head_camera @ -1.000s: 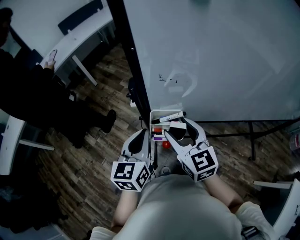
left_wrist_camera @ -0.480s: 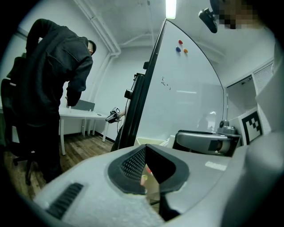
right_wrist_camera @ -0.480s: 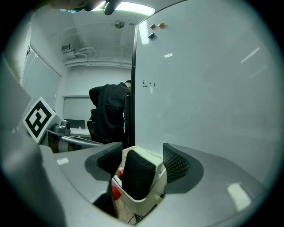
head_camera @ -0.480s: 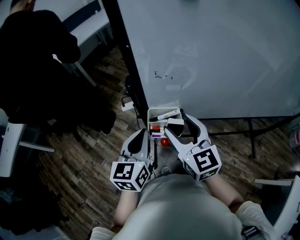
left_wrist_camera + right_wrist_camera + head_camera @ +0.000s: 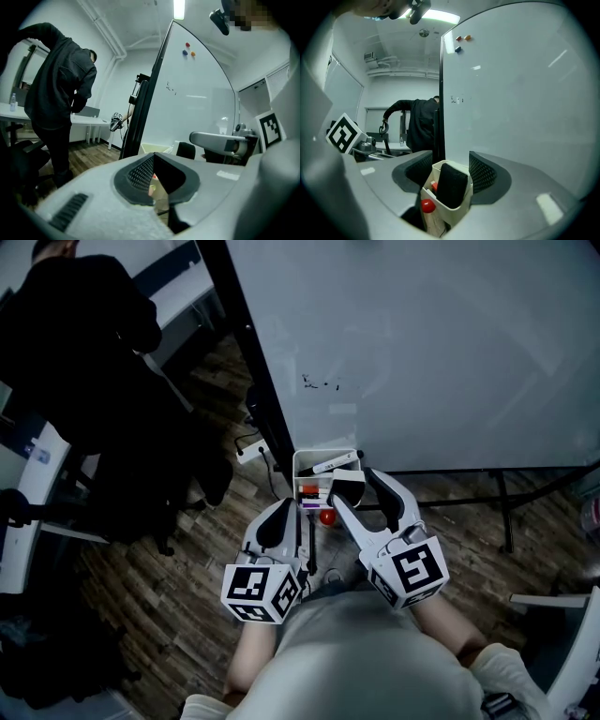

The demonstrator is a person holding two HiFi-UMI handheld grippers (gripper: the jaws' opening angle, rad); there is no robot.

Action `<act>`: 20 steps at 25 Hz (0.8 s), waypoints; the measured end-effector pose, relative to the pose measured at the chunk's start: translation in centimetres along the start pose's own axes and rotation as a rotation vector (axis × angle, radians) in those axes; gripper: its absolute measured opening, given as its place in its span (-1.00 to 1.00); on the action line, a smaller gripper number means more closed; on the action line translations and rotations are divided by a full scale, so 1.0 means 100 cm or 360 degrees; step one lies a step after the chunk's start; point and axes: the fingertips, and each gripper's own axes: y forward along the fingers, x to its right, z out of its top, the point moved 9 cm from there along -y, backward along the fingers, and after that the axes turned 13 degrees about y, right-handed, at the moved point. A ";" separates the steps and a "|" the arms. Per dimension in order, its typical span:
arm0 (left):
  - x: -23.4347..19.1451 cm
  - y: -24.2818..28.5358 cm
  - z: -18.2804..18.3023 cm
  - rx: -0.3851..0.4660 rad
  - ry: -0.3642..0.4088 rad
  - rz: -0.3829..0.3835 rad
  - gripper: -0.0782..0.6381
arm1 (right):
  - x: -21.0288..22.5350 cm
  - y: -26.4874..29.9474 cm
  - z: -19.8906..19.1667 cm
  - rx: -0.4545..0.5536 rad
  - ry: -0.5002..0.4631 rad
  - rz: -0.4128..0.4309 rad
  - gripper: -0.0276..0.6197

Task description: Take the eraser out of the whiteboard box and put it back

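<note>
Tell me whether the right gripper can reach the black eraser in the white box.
Probably yes: the right gripper, jaws closing, straddles the white box; the black eraser stands uncovered between them.

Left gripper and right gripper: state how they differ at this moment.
The left gripper has its jaws together, nothing between them; the right gripper has its jaws apart and closing, with the box and the black eraser in it between them. The left gripper sits short of the box, at its side; the right gripper reaches it. Both point toward the whiteboard.
</note>
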 end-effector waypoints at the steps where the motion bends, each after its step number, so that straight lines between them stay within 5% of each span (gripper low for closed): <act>1: 0.002 -0.001 0.000 0.0001 -0.0002 0.0006 -0.78 | 0.000 -0.002 0.001 0.0012 0.0005 0.0006 -0.23; 12: 0.035 -0.018 0.002 0.0012 -0.0030 0.0127 -0.78 | 0.004 -0.028 0.012 0.0019 0.0002 0.0110 -0.87; 20: 0.078 -0.027 0.001 0.0016 -0.0046 0.0182 -0.78 | 0.013 -0.065 0.015 -0.0025 -0.0015 0.0203 -0.91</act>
